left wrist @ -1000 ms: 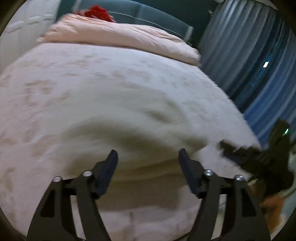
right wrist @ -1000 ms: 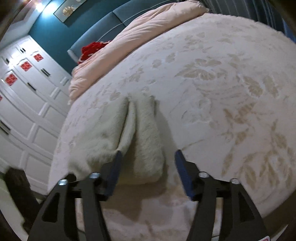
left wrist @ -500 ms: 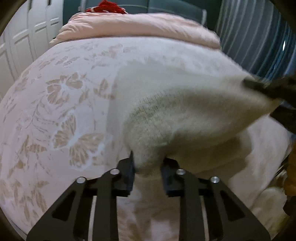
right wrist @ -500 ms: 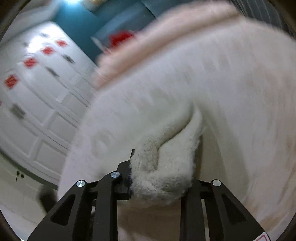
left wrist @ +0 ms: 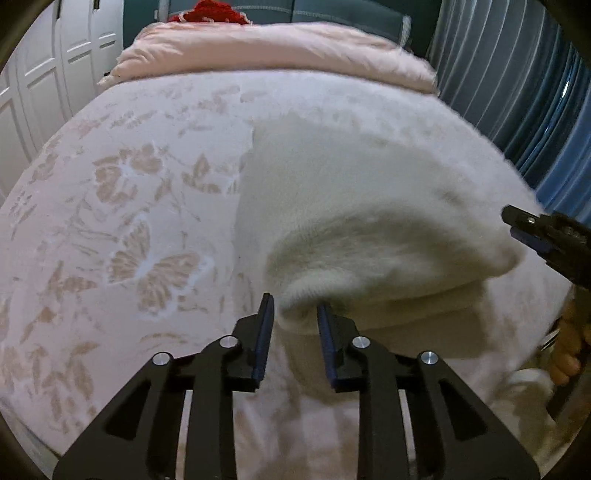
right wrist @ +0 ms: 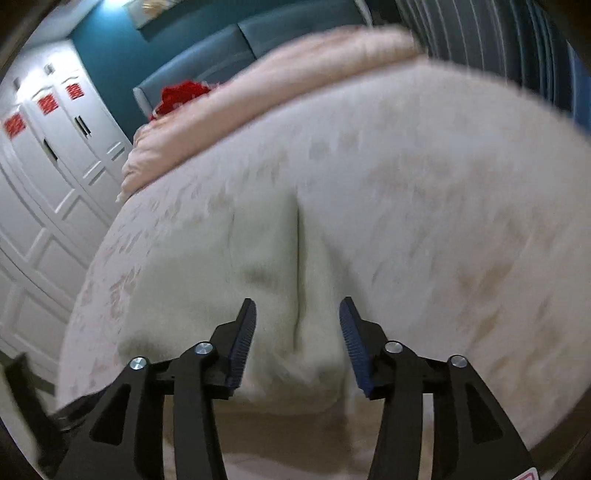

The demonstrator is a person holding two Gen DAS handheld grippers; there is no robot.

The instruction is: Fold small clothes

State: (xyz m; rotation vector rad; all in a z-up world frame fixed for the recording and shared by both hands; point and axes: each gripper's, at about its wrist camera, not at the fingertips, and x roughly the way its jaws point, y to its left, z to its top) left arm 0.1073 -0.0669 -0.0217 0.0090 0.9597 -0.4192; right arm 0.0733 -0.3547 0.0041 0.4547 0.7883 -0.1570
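A cream fleece garment [left wrist: 351, 206] lies on the pink floral bedspread [left wrist: 110, 221], its near edge doubled over. My left gripper [left wrist: 295, 325] stands at the garment's near left corner with its jaws partly apart; the fleece corner sits between them, loose. My right gripper [right wrist: 297, 332] is open over the garment's other end [right wrist: 258, 280], which shows a lengthwise crease. The right gripper also shows in the left wrist view [left wrist: 543, 236] at the garment's right edge, apart from the cloth.
A rolled pink duvet [left wrist: 277, 51] lies across the head of the bed with a red item [left wrist: 214, 11] behind it. White wardrobe doors [right wrist: 44, 166] stand to the left and blue curtains [left wrist: 517, 74] to the right. The bed's near edge is just below both grippers.
Both grippers closed on the garment's ends half a second ago and carried them over. Now both jaws have opened and the fleece rests on the bed, folded.
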